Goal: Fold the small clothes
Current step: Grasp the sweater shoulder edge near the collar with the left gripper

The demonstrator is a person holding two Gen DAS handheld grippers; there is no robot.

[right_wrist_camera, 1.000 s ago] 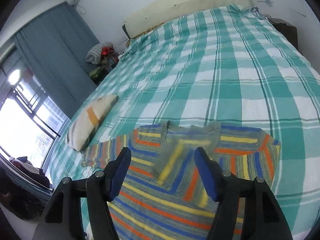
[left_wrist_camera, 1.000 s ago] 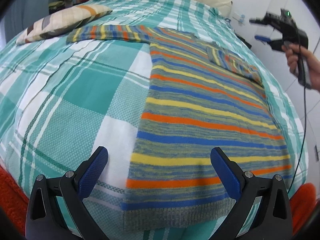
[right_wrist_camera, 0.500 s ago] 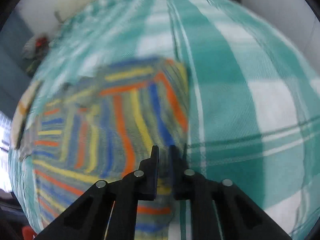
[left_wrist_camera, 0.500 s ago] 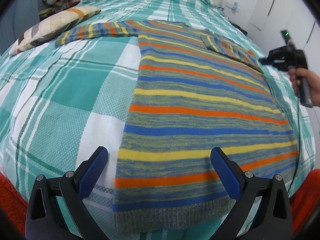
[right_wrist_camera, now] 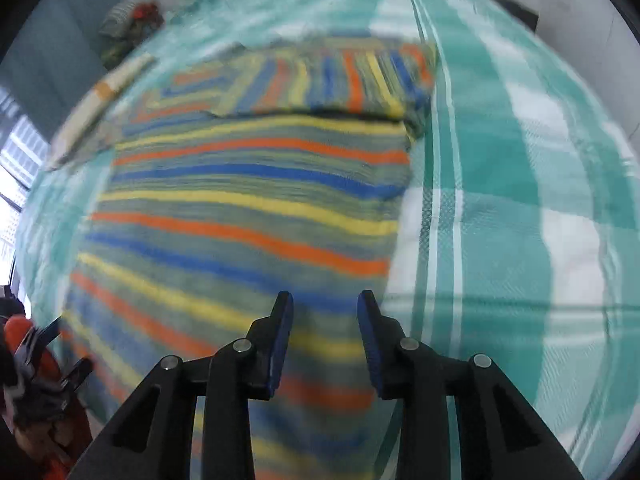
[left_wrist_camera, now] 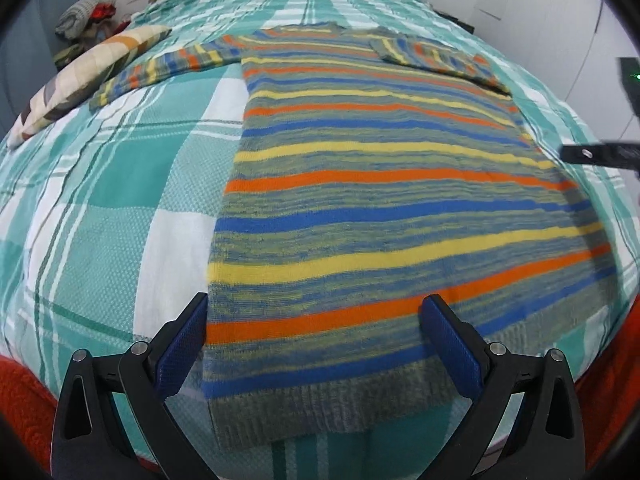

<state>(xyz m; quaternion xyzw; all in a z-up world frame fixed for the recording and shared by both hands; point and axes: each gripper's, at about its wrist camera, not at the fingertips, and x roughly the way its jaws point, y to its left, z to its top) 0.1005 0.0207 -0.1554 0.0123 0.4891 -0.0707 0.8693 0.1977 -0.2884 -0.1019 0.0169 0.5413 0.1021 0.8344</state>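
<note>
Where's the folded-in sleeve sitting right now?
In the left wrist view the folded sleeve lies across the striped sweater's far right shoulder, near the bed's head end; the other sleeve stretches left toward the pillow.

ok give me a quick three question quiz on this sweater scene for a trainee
1. True or false: one sleeve of the striped sweater is already folded across its chest.
2. Which tongs stand wider apart, the left tongs or the right tongs?
3. What lies on the bedspread beside the outstretched sleeve?

Key: 1 true. 2 the left tongs; neither pair holds cloth. 3 a patterned pillow.
</note>
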